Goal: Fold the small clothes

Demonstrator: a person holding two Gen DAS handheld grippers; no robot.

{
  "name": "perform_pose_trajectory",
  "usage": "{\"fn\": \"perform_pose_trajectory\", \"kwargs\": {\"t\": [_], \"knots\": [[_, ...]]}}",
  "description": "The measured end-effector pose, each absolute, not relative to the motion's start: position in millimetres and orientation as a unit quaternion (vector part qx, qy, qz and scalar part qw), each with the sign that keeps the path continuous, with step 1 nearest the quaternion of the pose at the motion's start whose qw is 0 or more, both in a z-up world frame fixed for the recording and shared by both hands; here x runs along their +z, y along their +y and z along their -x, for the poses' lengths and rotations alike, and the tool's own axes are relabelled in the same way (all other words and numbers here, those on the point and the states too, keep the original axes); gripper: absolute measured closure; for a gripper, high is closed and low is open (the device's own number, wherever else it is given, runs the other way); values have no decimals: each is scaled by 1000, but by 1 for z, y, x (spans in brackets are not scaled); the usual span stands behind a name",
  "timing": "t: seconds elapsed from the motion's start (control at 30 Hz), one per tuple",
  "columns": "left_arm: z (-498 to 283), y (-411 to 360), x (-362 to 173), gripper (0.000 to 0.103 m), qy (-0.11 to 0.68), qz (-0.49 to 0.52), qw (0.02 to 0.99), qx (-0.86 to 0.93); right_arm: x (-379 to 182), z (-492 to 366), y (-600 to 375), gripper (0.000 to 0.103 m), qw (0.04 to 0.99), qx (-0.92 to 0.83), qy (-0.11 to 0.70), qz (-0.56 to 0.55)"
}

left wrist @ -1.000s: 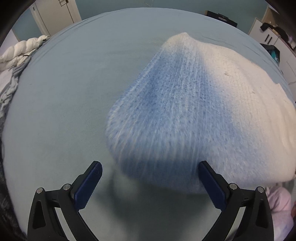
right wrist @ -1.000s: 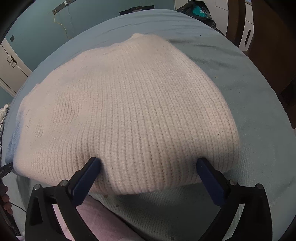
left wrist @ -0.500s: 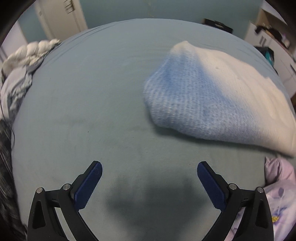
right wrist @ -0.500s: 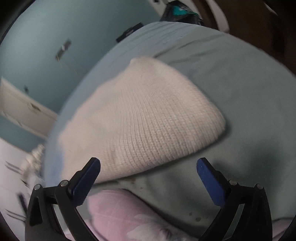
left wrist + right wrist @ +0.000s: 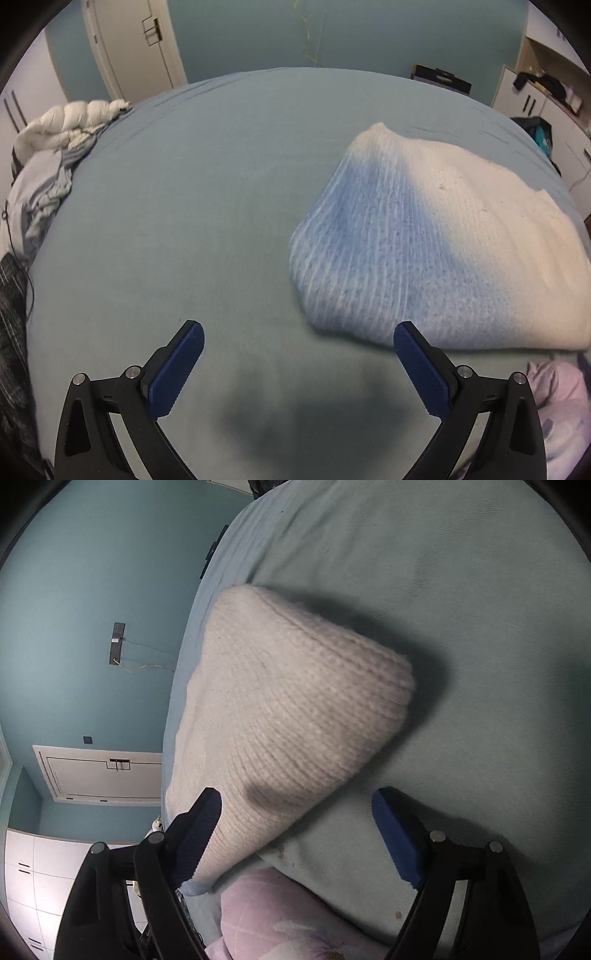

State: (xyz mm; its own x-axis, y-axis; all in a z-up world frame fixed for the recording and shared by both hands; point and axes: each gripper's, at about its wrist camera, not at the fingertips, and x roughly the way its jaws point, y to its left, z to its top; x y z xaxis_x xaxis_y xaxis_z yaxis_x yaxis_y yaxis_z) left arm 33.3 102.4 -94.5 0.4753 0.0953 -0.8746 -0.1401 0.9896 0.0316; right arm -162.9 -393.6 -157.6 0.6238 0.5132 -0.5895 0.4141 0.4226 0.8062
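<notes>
**Knit folded and released; next garment pending**

Status: the cream knit garment (image 5: 436, 240) lies folded on the bed sheet (image 5: 203, 203), right of centre in the left wrist view. Neither tool grips it.

Left gripper (image 5: 297, 367): jaws spread wide, nothing between them, hovering over bare sheet just near and left of the knit's near edge.

Right gripper (image 5: 297, 834): jaws apart but closing. Pads press on nothing. The knit's near corner sits between them in the right wrist view; contact w/ the left pad can't be confirmed.

Step in hand (judgement): fold on this item looks done and the tools are clear of it.

Next move: a pink patterned cloth (image 5: 288, 919) lies at the near edge, just beside the knit. If that's next, you need to grab an edge, drag it onto open sheet at left and spread it flat. Don't snag the knit.
</notes>
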Motion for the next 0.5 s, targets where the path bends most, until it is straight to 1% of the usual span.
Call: {"fn": "perform_pose_trajectory", "kwargs": {"t": [0.07, 0.13, 0.2, 0.23, 0.27, 0.37, 0.5], "knots": [[-36, 101, -94, 0, 505, 40, 861, 49, -154, 161, -397, 23, 728, 26, 414, -546], [-40, 101, -96, 0, 505, 51, 861, 41, -157, 156, -398, 29, 728, 14, 409, -550], [-41, 101, -98, 0, 510, 50, 858, 39, -157, 161, -396, 59, 734, -2, 408, -543], [-41, 102, -100, 0, 515, 53, 855, 37, -156, 163, -395, 63, 740, -3, 403, -539], [-42, 103, -102, 0, 523, 62, 850, 31, -152, 167, -395, 69, 750, -3, 392, -533], [-46, 109, -114, 0, 550, 109, 828, 6, -135, 173, -391, 72, 779, -10, 382, -498], [-49, 113, -140, 0, 593, 192, 782, -29, -133, 168, -389, 72, 793, -19, 384, -473]]}}
